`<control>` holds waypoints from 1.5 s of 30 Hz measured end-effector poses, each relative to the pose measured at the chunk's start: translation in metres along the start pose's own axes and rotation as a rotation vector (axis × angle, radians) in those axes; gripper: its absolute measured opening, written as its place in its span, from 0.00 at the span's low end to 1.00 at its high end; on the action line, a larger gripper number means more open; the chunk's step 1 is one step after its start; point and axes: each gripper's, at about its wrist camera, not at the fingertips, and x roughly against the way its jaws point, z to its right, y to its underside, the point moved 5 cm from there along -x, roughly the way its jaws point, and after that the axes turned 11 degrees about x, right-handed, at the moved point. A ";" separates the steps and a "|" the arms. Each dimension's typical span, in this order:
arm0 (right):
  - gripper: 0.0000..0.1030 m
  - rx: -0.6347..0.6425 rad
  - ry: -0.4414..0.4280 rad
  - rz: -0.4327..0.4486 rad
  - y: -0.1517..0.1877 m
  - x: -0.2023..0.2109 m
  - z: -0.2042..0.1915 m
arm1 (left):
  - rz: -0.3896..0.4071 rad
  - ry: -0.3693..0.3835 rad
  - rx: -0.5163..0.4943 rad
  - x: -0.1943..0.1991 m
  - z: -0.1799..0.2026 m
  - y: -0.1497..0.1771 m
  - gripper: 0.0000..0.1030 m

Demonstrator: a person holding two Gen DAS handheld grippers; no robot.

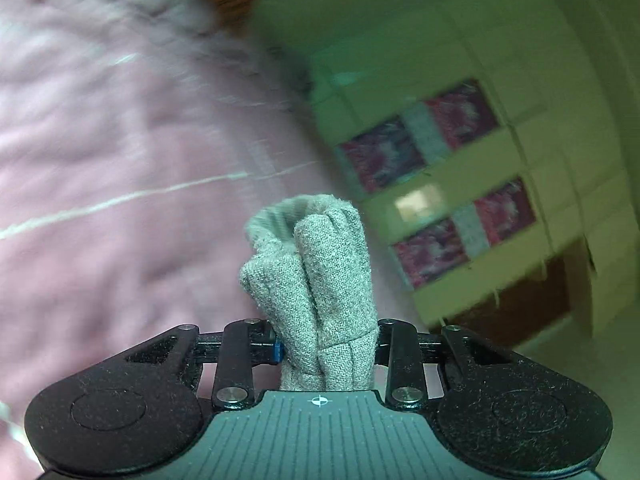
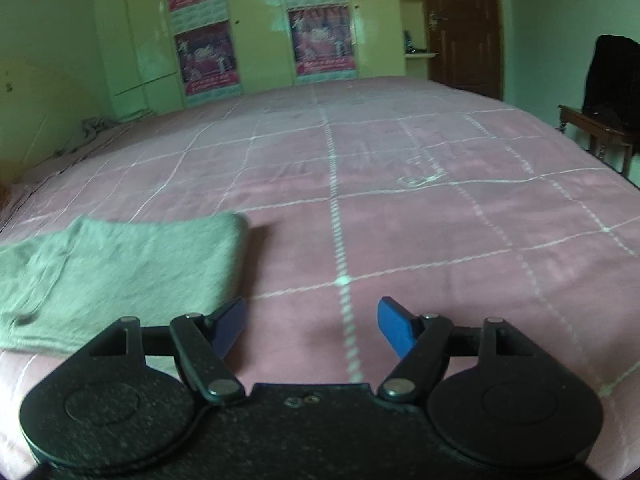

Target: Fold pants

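Note:
The grey-green pants (image 2: 120,268) lie folded flat on the pink bedspread (image 2: 400,220), at the left of the right wrist view. My right gripper (image 2: 312,326) is open and empty, low over the bed just right of the pants' near corner. My left gripper (image 1: 326,344) is shut on a bunched wad of the grey pants fabric (image 1: 316,280), which stands up between its jaws. The left wrist view is tilted and blurred, with the bedspread (image 1: 100,200) behind the fabric.
Green wardrobes with pink posters (image 2: 320,40) stand past the bed's far edge. A brown door (image 2: 464,24) is at the back right. A dark chair with black cloth (image 2: 608,112) stands by the bed's right side. Crumpled cloth (image 2: 94,126) lies at the far left corner.

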 end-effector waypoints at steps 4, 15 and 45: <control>0.71 -0.044 0.053 0.035 -0.004 0.001 0.032 | -0.041 0.051 -0.233 0.003 0.090 0.016 0.31; 0.74 -0.255 0.052 0.127 0.013 0.009 0.092 | -0.333 0.157 -0.683 -0.065 0.267 0.182 0.31; 0.76 -0.464 -0.047 0.126 0.027 0.002 0.113 | -0.447 0.102 -0.942 0.029 0.336 0.346 0.76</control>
